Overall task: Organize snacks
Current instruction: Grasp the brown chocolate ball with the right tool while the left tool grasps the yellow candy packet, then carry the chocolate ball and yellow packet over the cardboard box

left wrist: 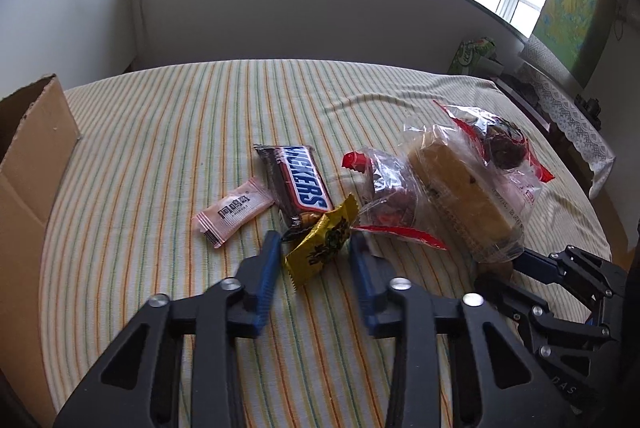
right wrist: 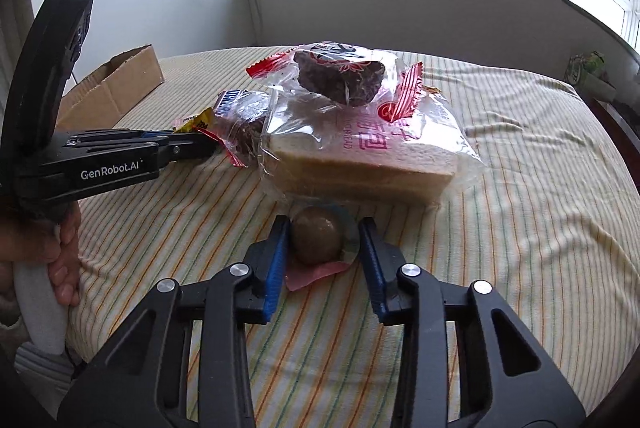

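Observation:
Snacks lie in a heap on the striped cloth. My left gripper is open with a yellow candy packet between its fingers. Beyond it lie a Snickers bar, a pink sachet, a red-trimmed bag with a dark snack and bagged sliced bread. My right gripper is open around a round brown snack in clear wrap, just in front of the bread. A dark cake in a red-trimmed bag lies on top of the bread.
An open cardboard box stands at the left edge of the bed; it also shows in the right wrist view. A wall and windowsill with plants run behind. A side table with a lace cloth stands at the right.

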